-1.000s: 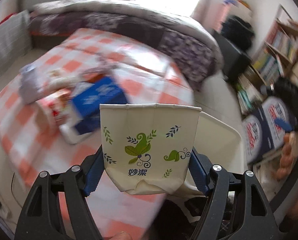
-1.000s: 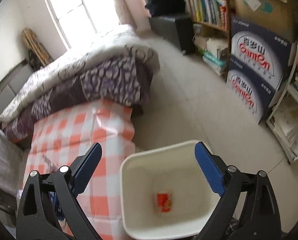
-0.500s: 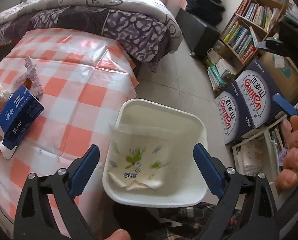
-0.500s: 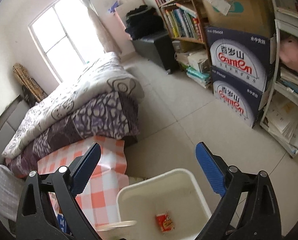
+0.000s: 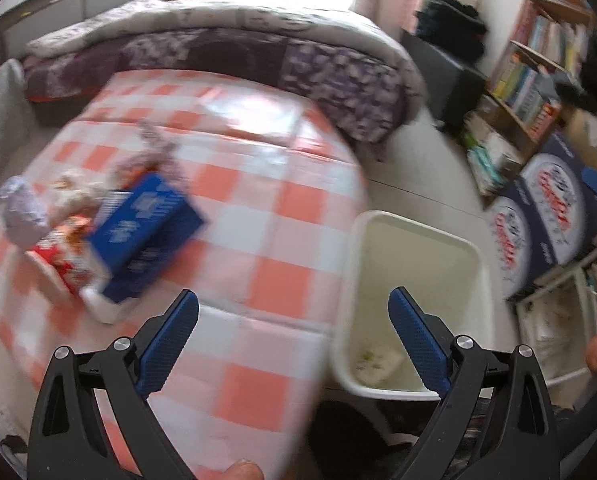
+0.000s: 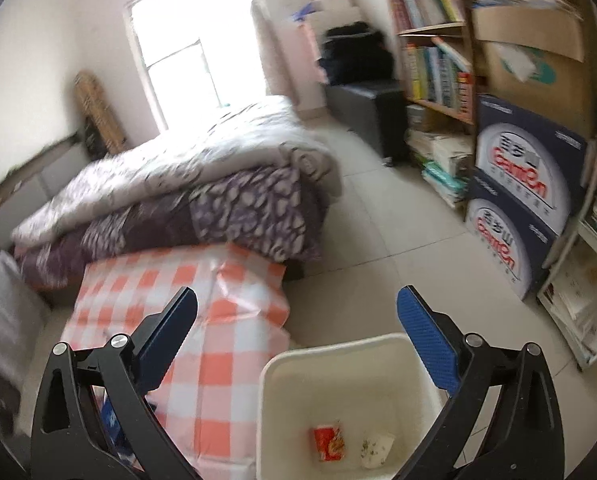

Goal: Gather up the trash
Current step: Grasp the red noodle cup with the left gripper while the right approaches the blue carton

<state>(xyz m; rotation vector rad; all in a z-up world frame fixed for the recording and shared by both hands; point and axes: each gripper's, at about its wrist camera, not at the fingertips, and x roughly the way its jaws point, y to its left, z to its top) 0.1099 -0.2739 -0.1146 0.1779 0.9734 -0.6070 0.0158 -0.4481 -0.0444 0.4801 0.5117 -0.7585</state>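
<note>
The cream paper bag (image 6: 376,450) with the green leaf print now lies crumpled at the bottom of the white bin (image 6: 266,384), just beside a red wrapper (image 6: 329,444) — a second ago it was pinched between the left gripper's pads, above the checked table. The left gripper (image 5: 294,340) has just been opening its jaws; they now stand wide with nothing between them, hanging over the table's edge and the bin's rim. The right gripper (image 6: 298,336) has been opening too, and is spread wide and empty above the bin. So 1 more piece is collected, and the bin holds 2 items that I can see.

More trash waits on the orange-and-white cloth (image 5: 258,240): a blue carton (image 5: 146,232), a red-and-white packet (image 5: 58,252) under it, a grey crumpled wad (image 5: 20,216) and pale scraps beside them — all blurred. That pile looks like the next job.
</note>
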